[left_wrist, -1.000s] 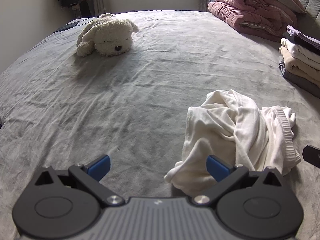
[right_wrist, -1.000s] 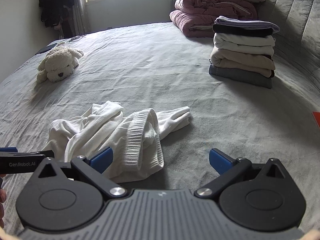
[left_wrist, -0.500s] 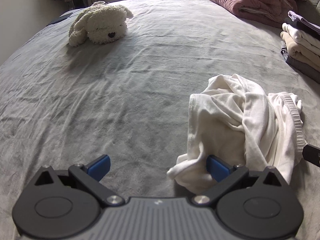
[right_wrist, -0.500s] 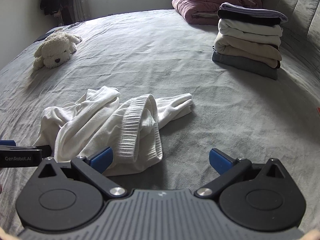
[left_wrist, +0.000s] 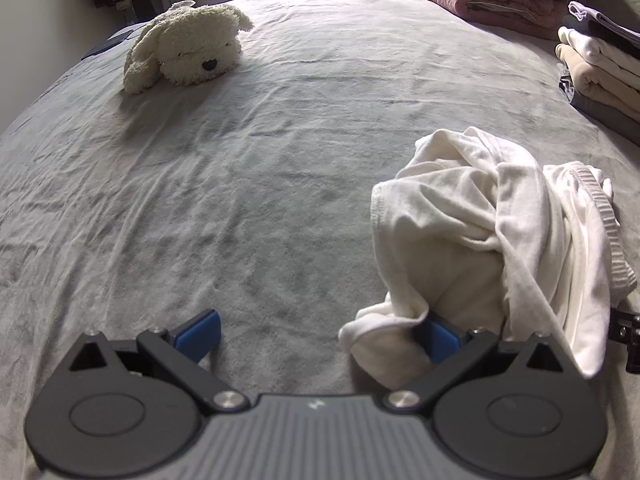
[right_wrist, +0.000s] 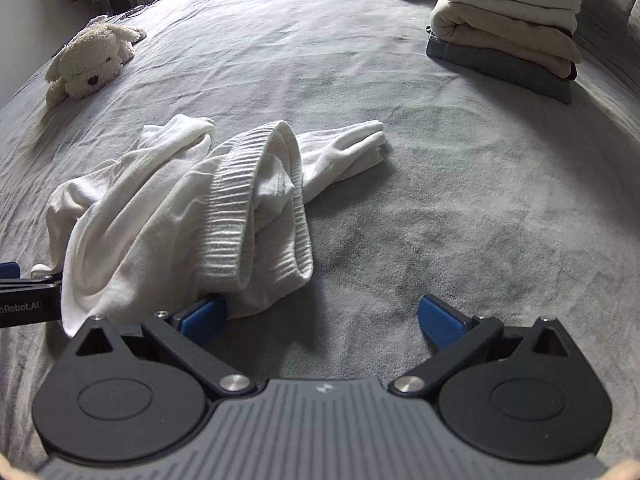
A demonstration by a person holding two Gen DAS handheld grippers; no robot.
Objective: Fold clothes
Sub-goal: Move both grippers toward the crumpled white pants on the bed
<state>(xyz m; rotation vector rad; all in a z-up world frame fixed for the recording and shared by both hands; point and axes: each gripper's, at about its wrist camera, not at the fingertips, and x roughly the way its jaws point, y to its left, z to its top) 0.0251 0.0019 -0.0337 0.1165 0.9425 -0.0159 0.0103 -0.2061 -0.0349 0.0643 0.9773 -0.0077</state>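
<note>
On the grey bed [right_wrist: 460, 184], a crumpled white garment [right_wrist: 192, 216] lies between two gaping grippers; the left gripper [left_wrist: 318, 336], marked "nRobot.AI", and the right gripper [right_wrist: 322, 320] each touch it. Beyond lie a plush dog [left_wrist: 188, 46] and stacked folded clothes [right_wrist: 508, 28].

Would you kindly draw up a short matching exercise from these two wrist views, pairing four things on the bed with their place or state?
Things:
1. white garment
2. plush dog
3. stack of folded clothes
4. left gripper

Places or states:
A. far right, neatly piled
B. open, one finger at the garment's edge
C. crumpled in a heap, near both grippers
D. far left of the bed, lying flat

Pairs: 1-C, 2-D, 3-A, 4-B
</note>
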